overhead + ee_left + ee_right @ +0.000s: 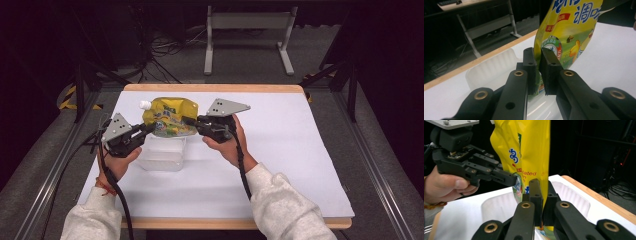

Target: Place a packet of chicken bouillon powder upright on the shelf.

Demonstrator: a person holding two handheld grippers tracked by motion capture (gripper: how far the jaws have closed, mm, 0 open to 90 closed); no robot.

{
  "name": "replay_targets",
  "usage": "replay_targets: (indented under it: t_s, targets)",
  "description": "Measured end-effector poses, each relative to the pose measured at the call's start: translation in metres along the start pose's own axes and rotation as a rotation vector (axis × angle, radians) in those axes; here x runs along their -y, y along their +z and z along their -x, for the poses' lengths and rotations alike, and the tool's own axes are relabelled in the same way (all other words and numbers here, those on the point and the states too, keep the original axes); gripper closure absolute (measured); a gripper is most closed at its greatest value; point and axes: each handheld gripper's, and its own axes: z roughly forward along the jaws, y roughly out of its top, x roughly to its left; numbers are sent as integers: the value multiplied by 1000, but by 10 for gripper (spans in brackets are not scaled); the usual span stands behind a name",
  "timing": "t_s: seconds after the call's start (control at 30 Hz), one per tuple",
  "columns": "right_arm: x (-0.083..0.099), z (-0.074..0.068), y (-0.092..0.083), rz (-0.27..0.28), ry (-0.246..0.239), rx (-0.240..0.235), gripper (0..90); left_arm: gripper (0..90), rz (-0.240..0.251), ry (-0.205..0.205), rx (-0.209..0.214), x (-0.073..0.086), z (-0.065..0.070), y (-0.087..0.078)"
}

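A yellow spouted pouch point(169, 117) with a white cap hangs in the air between both grippers, above a clear plastic tray point(162, 154). My left gripper point(146, 129) is shut on the pouch's lower left edge; in the left gripper view its black pads point(530, 63) pinch the printed pouch point(571, 27). My right gripper point(192, 121) is shut on the pouch's right edge; in the right gripper view its jaws clamp the yellow pouch point(529, 147) over the tray point(499, 206). The left gripper point(510, 179) and the hand that holds it show there at the left.
A white mat point(280, 145) covers the wooden table point(210, 88). Beyond the table's far edge stands a grey metal frame point(247, 30) on a dark floor with cables. Black frame rails run along both sides.
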Motion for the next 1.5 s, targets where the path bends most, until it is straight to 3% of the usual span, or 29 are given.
replay_targets:
  t_s: [0.23,0.37,0.53,0.67,0.93,1.07,1.1,1.33,1.43,1.5]
  targets:
    - [3,2,22,-8,16,2,900,828,-11,-34,-23,10,-13,1]
    - [10,3,34,-10,43,-10,899,828,-30,-27,-46,13,-16,0]
    - [15,2,43,-28,41,-8,898,827,-54,-30,-56,22,-22,3]
    - [22,5,50,-27,58,-7,899,826,-54,-11,-83,27,-24,7]
    - [26,3,55,-31,59,-11,893,828,-55,-28,-64,33,-27,9]
    - [30,3,59,-61,64,22,893,831,-83,-8,-71,33,-25,10]
    - [31,4,59,-65,72,21,892,832,-91,-15,-60,34,-26,11]
    - [37,6,66,-104,76,35,893,806,-137,-8,-87,38,-25,17]
    - [40,8,68,-114,83,34,893,770,-129,-46,-93,39,-25,18]
    - [41,9,69,-116,89,34,894,768,-129,-51,-85,39,-25,18]
